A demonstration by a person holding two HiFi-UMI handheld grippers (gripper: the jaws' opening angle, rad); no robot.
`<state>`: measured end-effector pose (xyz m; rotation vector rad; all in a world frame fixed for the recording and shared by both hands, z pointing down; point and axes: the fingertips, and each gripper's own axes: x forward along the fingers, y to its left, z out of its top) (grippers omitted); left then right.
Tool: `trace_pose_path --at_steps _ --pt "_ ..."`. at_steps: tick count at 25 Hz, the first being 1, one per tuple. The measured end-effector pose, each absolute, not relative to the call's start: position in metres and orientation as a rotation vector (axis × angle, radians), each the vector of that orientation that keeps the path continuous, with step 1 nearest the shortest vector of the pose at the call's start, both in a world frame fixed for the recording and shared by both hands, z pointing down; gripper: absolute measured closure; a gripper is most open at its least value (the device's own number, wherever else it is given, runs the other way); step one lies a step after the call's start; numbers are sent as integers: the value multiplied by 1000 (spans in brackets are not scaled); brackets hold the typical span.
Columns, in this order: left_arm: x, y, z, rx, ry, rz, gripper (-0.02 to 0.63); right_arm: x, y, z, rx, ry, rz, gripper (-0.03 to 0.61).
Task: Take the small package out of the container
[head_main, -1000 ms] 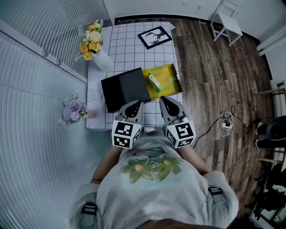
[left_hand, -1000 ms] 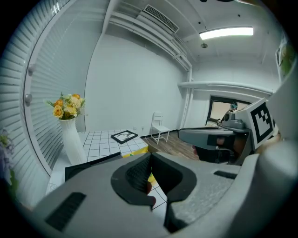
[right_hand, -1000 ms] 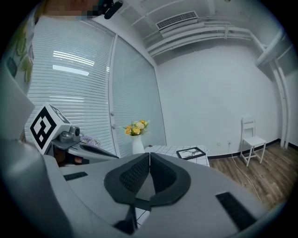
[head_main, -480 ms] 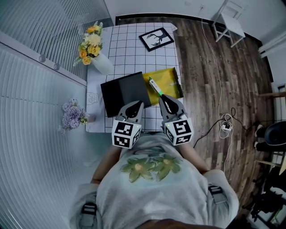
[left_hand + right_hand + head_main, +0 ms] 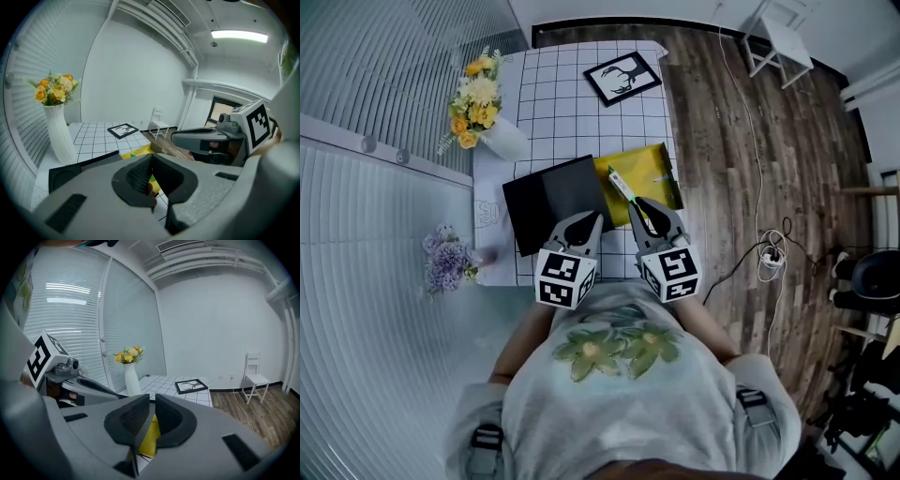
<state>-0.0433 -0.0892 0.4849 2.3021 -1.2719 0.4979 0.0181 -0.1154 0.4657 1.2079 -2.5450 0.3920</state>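
I am holding the right gripper (image 5: pixel 639 204) low over the table. Its two jaws are squeezing tight on the near end of the small package (image 5: pixel 622 184). The package is a long, thin box, white with a green stripe. It is sticking out straight ahead of the jaw tips, over the near part of the yellow container (image 5: pixel 654 161). I cannot tell if it is touching the bottom. The container is flat and open, with smooth, shiny yellow sides.

I am holding the left gripper (image 5: pixel 589 217) just beside the right one. Its jaws are pressed together with nothing between them. The pads are dark, soft-looking and ridged.

Right ahead of the left gripper a flat black box (image 5: pixel 551 197) is lying, dull and square-cornered, just beside the yellow container. Both are sitting on a white cloth (image 5: pixel 562 103) with thin black squares. Far ahead and to the left a white ribbed vase (image 5: pixel 504 141) is standing with yellow flowers. Far ahead of the right gripper a black-framed deer picture (image 5: pixel 623 78) is lying flat.
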Motion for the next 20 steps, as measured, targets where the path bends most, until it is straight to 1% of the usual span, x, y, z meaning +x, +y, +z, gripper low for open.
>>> trace_pose_path --at_steps 2,4,5,15,20 --pt "-40 -93 490 2298 -1252 506 606 17 -120 471 1190 -2537 397 551" --pt "-38 -96 494 2295 -1233 510 606 14 -125 477 1167 -2525 408 483" --pt "-36 -98 496 2292 -1224 513 606 13 -128 480 1160 -2518 412 470" --pt "-33 -107 522 2225 -1155 523 606 8 -149 513 1114 -2445 445 425" --pt "-34 -110 535 2186 -1135 528 606 5 -154 531 1080 -2402 452 419"
